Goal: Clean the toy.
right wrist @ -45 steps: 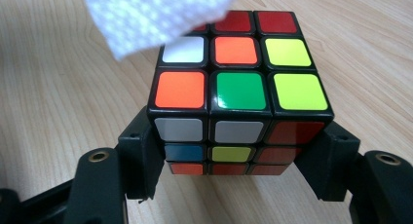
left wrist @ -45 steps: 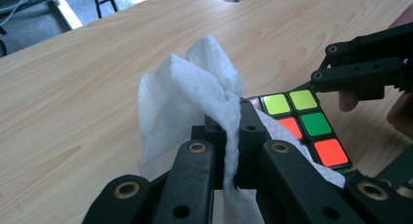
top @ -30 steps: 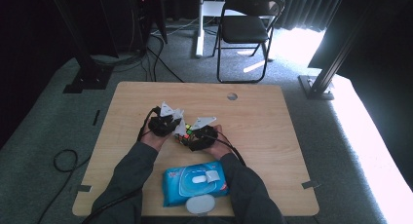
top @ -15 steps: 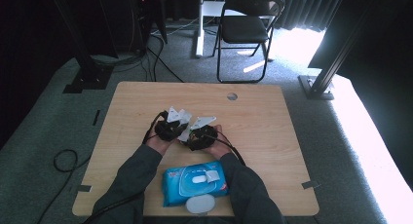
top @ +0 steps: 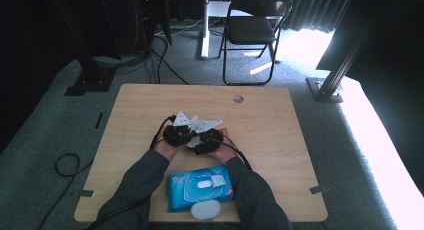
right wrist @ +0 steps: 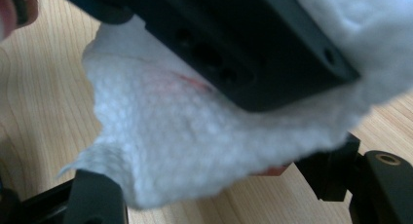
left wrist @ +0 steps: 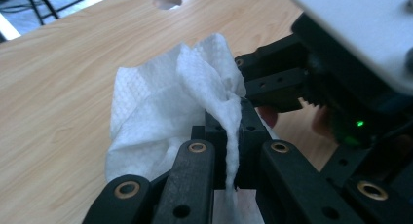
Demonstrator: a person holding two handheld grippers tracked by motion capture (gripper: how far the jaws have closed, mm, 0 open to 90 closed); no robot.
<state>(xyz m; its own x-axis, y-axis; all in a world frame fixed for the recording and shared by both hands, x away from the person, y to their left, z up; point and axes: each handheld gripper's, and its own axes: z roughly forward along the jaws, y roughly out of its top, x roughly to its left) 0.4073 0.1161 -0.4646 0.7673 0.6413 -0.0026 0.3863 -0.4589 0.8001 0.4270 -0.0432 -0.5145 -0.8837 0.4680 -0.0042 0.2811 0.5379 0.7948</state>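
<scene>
A white wet wipe (left wrist: 160, 102) hangs crumpled above the middle of the wooden table (top: 280, 115), between my two grippers. My left gripper (left wrist: 234, 121) is shut on one fold of it, which runs down between the pressed jaws. My right gripper (right wrist: 219, 185) sits close against the left one with its jaws wide apart. The wipe (right wrist: 195, 136) drapes between those jaws, and the left gripper's black jaw crosses above it. In the high view both grippers (top: 192, 132) meet at the table's centre, each held in a hand.
A blue pack of wet wipes (top: 200, 187) lies between the person's forearms near the front edge, with a round white lid (top: 206, 209) just in front of it. A cable hole (top: 238, 98) is at the table's far side. A folding chair (top: 252, 30) stands beyond.
The left hand has edged slightly right, toward the right gripper. The right hand and the blue pack have kept their places.
</scene>
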